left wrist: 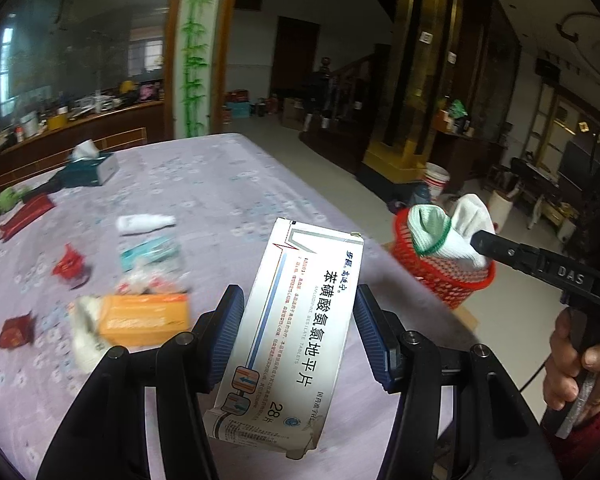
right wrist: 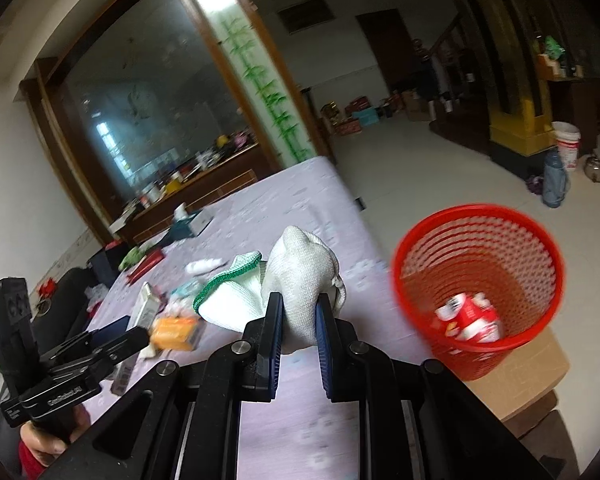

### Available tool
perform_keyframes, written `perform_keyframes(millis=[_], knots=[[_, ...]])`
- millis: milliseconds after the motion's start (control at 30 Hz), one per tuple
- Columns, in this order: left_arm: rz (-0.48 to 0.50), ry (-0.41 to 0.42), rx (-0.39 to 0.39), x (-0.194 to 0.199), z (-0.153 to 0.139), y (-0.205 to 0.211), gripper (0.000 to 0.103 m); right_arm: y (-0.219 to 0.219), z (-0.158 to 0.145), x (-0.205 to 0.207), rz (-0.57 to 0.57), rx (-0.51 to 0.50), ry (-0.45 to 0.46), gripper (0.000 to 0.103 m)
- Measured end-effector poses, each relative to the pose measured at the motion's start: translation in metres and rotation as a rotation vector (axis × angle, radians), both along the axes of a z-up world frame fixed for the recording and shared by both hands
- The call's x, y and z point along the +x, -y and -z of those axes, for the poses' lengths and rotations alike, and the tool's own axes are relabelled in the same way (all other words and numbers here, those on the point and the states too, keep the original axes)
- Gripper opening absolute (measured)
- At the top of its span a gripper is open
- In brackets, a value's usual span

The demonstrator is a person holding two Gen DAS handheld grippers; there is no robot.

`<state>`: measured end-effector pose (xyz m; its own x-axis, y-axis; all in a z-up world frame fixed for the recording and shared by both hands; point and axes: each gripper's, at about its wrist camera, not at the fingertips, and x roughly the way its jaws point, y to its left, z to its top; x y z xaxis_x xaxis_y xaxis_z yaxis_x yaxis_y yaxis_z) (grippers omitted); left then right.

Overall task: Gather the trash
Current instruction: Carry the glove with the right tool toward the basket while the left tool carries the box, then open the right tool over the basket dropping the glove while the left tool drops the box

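Observation:
My left gripper (left wrist: 300, 320) is shut on a white medicine box (left wrist: 296, 332), held upright over the purple table cloth (left wrist: 220, 184). The right gripper (right wrist: 298, 312) is shut on a white cotton glove (right wrist: 300, 276) with a green-edged cuff. The glove hangs just left of a red mesh basket (right wrist: 476, 210). From the left wrist view, the glove (left wrist: 452, 232) shows in front of the basket (left wrist: 444, 280), with the right gripper (left wrist: 480, 240) reaching in from the right. A crushed red and white wrapper (right wrist: 472, 318) lies in the basket's bottom.
The basket stands on a cardboard box (right wrist: 532, 364) beside the table's right edge. On the cloth lie an orange pack (left wrist: 144, 316), a white bottle (left wrist: 144, 224), a teal packet (left wrist: 152, 252), red wrappers (left wrist: 68, 264) and a tissue box (left wrist: 88, 168). A hand (left wrist: 572, 364) holds the right gripper's handle.

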<state>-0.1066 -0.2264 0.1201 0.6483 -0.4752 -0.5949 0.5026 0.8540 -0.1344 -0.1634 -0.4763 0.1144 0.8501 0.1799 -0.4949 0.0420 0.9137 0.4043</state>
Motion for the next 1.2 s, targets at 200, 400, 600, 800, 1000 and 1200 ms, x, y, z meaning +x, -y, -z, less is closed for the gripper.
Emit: perform_keyframes(millis=[200,400,600,800,1000,1200], knots=[[0.111,-0.059,-0.05,0.018,-0.01,0.049,0.055,0.053,-0.013,-0.007,0.134,-0.021,0.009,0.017],[0.211,-0.115,-0.085,0.038,-0.015,0.112,0.055,0.095,-0.012,0.001,0.257,-0.069,-0.019,0.017],[0.283,-0.187,-0.107,0.055,-0.006,0.173,0.056,0.127,0.004,0.017,0.316,-0.018,-0.069,0.018],[0.31,-0.21,-0.128,0.065,0.006,0.219,0.056,0.143,0.012,0.026,0.345,0.009,-0.084,0.02],[0.288,-0.247,-0.188,0.071,0.014,0.229,0.071,0.158,0.017,0.025,0.39,0.028,-0.087,0.041],[0.246,-0.235,-0.168,0.062,0.012,0.196,0.071,0.146,0.011,0.011,0.346,0.031,-0.066,0.042]])
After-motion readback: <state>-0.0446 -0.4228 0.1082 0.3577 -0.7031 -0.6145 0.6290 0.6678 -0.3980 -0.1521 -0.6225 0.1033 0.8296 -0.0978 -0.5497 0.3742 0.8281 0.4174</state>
